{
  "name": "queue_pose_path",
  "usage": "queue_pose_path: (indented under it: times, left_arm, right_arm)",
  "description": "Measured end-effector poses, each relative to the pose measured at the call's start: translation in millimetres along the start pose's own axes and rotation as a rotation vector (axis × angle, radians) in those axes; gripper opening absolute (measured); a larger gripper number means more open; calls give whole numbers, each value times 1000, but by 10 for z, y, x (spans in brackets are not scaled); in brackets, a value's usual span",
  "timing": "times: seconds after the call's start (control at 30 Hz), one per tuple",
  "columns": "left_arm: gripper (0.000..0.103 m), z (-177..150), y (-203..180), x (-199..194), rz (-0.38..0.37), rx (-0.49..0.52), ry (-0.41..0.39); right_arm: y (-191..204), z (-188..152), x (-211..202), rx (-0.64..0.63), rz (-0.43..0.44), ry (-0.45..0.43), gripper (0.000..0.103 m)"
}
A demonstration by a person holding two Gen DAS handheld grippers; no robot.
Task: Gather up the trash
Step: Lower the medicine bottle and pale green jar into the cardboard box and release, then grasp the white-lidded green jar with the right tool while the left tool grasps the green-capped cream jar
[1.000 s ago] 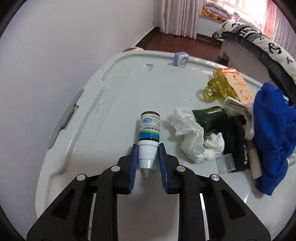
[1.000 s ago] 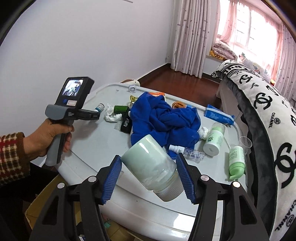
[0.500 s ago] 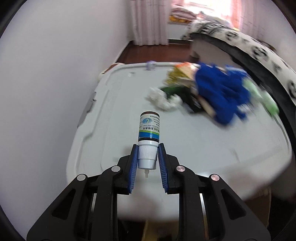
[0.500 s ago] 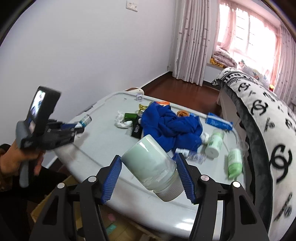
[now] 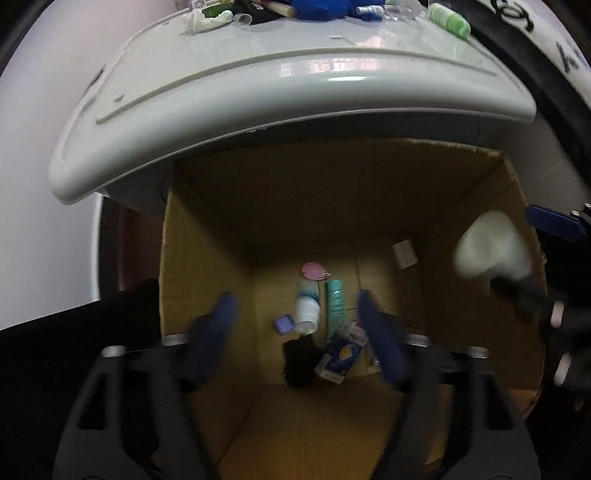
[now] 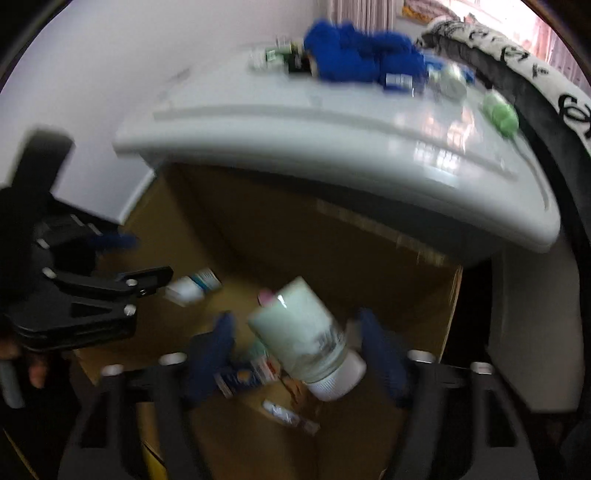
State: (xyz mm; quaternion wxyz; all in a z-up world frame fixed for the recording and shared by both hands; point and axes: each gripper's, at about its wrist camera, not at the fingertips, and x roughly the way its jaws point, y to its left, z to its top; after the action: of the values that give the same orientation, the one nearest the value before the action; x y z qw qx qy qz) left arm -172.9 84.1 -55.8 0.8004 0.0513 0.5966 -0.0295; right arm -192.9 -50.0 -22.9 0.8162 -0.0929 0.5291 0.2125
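Observation:
Both grippers hang over an open cardboard box [image 5: 207,288] below the white table's front edge [image 5: 288,92]. My left gripper [image 5: 295,325] is open and empty; the small dropper bottle [image 5: 307,308] is below it, in or falling into the box. It also shows in the right wrist view [image 6: 192,286]. My right gripper [image 6: 295,343] has its jaws spread wide. The pale green jar [image 6: 303,332] sits tilted between them, cap down, with a gap on each side. The jar also shows at the right of the left wrist view [image 5: 491,245].
The box [image 6: 424,302] holds several discarded items: a teal tube [image 5: 335,302], a pink round thing [image 5: 313,271], a blue-and-white carton [image 5: 341,356]. On the table lie a blue cloth [image 6: 362,55], a green bottle [image 6: 500,112], tissue [image 5: 207,20] and small bottles.
Both grippers swung from above the table down over the cardboard box. The left gripper opened and let go of the dropper bottle. The right gripper's jaws spread away from the green jar.

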Motion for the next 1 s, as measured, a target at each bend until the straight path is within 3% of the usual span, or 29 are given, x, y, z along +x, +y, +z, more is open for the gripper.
queue_pose_path:
  times: [0.1,0.33,0.43,0.57,0.67,0.83,1.0]
  left_arm:
    - [73,19,-17,-102,21,18,-48]
    - [73,270,126,-351,-16,-55,-162]
    - [73,481,30,-486,-13,-25,-234]
    - [73,770,-247,-564,1,45,-315]
    - [73,955,-423,-616,5,91,-373]
    - [73,1042,-595,-557,-3,149,-409]
    - [73,1082,-606,-417,-6,164,-378]
  right_arm:
    - [-45,50,-95,19,-24,-44,84]
    - [-455,365,-424,145,-5,-156,85]
    - [-665,641,-676,130,-74,-224,85]
    - [-1215,1294,-844,109,-189,-287,88]
    - [-1693,1806,-634,99,-275,-282,88]
    - [-2361,2377,-6,174,-324,-218,88]
    - [-2667,2634,468,204,-326,-151,86]
